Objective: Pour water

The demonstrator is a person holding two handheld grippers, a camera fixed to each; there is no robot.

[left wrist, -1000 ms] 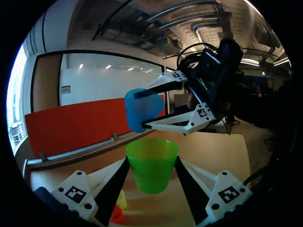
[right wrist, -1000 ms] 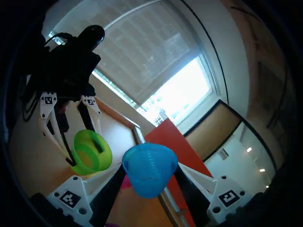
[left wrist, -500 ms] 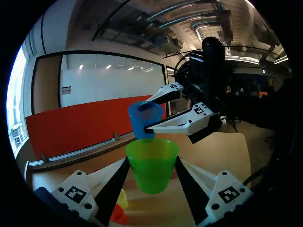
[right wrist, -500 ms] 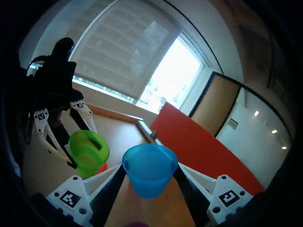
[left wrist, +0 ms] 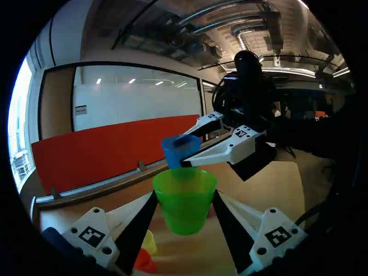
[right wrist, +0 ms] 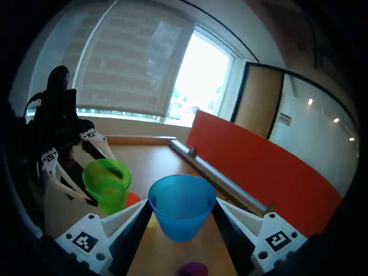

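**Two cups held up over the bench**

Nearest in the left gripper view, the left gripper (left wrist: 184,195) has its jaws drawn in to the width of the green cup (left wrist: 184,215). One finger presses on each side of the cup's wall. The cup stands upright with its mouth facing up.

In the right gripper view, the right gripper (right wrist: 182,204) grips the blue cup (right wrist: 181,218) the same way. Its jaws are closed onto both sides, and the cup is upright and level. Whether either cup holds water cannot be told.

Below the left gripper's fingers, a small yellow cup (left wrist: 149,241) and a red cup (left wrist: 143,263) sit on the wooden bench (left wrist: 276,184). A purple cup (right wrist: 193,269) lies under the right gripper.

In the left gripper view, the blue cup hangs just behind the green cup's far rim and a little higher, with its base showing through the green wall. In the right gripper view, the two cups are clearly apart, with the green one off to the left of the picture.

Farther back, a rail (right wrist: 216,179) runs along the bench edge in front of a red partition (left wrist: 92,147). Beyond that are a bright window (right wrist: 202,83) with a lowered blind (right wrist: 124,69), and pipes (left wrist: 221,18) along the ceiling.
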